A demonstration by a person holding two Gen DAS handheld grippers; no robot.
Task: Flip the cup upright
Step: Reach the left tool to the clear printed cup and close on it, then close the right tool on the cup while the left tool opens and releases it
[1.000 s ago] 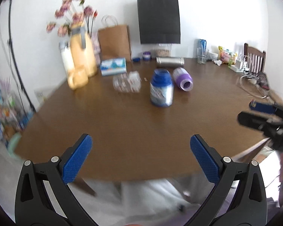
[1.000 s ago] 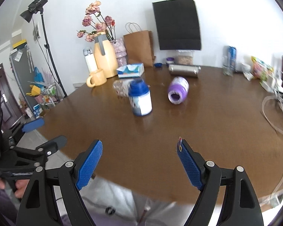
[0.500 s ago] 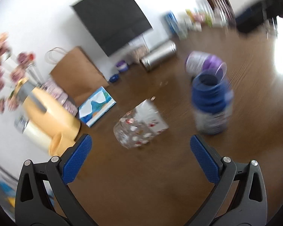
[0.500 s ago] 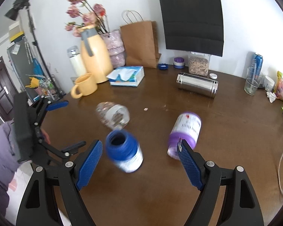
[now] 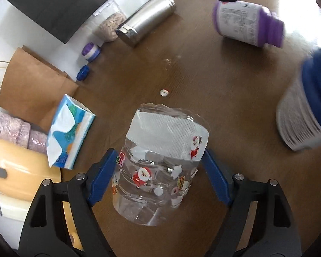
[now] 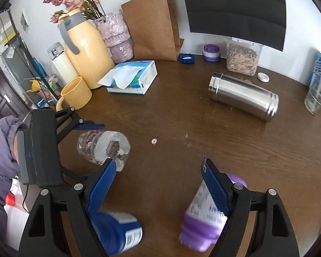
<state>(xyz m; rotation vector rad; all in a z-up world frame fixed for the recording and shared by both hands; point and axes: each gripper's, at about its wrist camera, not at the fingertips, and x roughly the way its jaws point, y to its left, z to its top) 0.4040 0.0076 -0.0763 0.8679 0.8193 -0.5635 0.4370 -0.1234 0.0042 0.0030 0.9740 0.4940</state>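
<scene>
Lying sideways on table (image 5: 203,81), paper-stuffed clear cup (image 5: 160,160) between left gripper (image 5: 160,175) wide jaws; right gripper (image 6: 158,184) gaping, empty.

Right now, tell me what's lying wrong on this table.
Three containers lie on their sides: the clear cup, between the left claw's pads, the steel flask and the purple bottle. A small crumb and white specks sit mid-table. Nothing looks spilled or broken.
</scene>
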